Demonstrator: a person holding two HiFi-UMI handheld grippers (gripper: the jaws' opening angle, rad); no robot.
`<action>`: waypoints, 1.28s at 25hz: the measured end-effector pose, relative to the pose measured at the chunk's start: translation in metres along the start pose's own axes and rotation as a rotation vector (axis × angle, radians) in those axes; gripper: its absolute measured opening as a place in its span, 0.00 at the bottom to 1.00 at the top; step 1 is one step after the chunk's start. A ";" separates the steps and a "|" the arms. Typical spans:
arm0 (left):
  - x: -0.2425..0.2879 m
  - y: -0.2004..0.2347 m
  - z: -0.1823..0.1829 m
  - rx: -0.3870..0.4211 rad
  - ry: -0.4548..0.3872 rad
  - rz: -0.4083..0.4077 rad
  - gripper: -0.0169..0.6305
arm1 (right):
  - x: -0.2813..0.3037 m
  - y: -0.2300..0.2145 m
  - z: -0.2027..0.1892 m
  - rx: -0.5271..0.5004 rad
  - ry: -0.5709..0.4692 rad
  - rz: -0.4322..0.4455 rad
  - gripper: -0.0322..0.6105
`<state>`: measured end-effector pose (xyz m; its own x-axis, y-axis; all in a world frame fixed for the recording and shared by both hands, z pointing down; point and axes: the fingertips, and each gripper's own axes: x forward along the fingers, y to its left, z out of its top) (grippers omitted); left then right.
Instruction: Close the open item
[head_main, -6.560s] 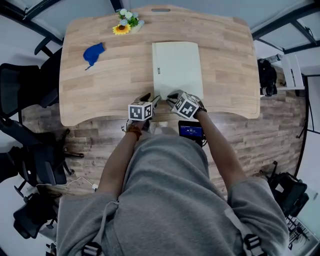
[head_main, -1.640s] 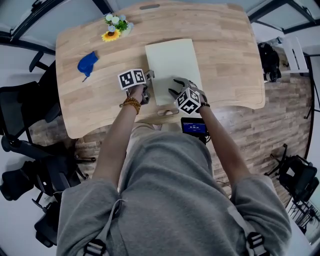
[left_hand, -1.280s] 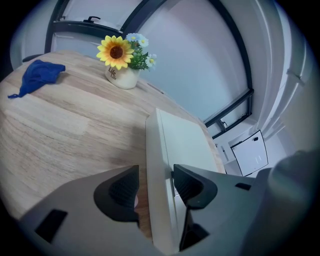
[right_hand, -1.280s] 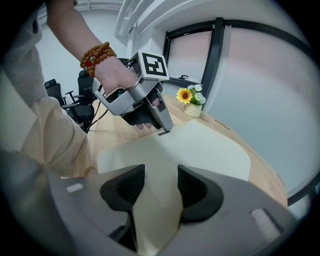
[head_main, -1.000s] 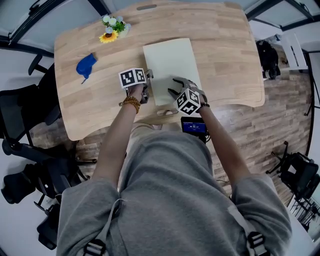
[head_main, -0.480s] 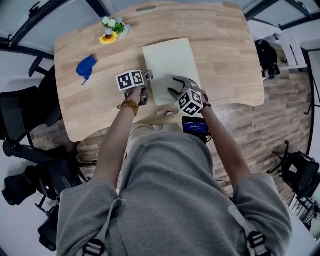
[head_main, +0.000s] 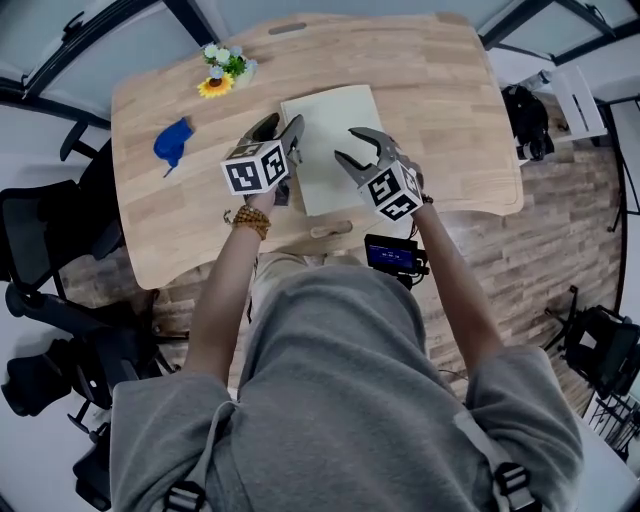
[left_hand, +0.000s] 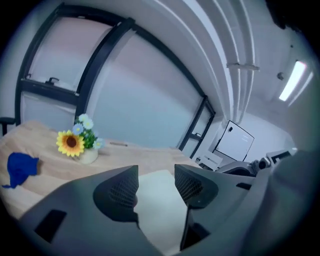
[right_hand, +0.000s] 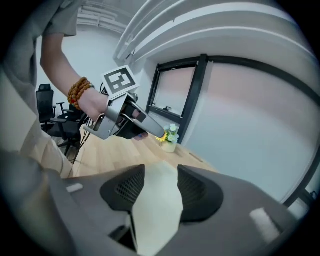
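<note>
A pale cream flat rectangular item lies flat on the wooden table, with its cover down. Both grippers hang in the air above its near end. My left gripper is over the item's left edge, open, with nothing between its jaws. My right gripper is over the near right part, also open and empty. The left gripper view has the item showing through the gap of the left gripper. In the right gripper view the item lies below the right gripper, and the left gripper hovers beyond.
A small pot with a sunflower stands at the far left of the table, and a blue cloth lies near the left edge. A black device with a screen hangs at the table's front edge. Office chairs stand to the left.
Both grippers have risen from beside the item's near edges into the air above it. The left one has also rolled. The cream item has not moved.
</note>
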<state>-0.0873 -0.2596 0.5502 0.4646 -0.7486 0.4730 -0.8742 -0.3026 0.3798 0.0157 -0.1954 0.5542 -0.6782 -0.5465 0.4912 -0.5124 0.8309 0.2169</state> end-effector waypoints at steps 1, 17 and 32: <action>-0.003 -0.010 0.010 0.041 -0.027 -0.007 0.37 | -0.004 -0.007 0.010 0.008 -0.023 -0.015 0.37; -0.077 -0.119 0.107 0.473 -0.404 0.071 0.36 | -0.097 -0.058 0.151 0.042 -0.357 -0.214 0.37; -0.112 -0.140 0.111 0.482 -0.514 0.163 0.24 | -0.143 -0.061 0.173 0.179 -0.491 -0.488 0.31</action>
<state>-0.0323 -0.1983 0.3558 0.3015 -0.9534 0.0147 -0.9468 -0.3012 -0.1131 0.0530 -0.1855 0.3248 -0.4863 -0.8708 -0.0725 -0.8682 0.4722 0.1524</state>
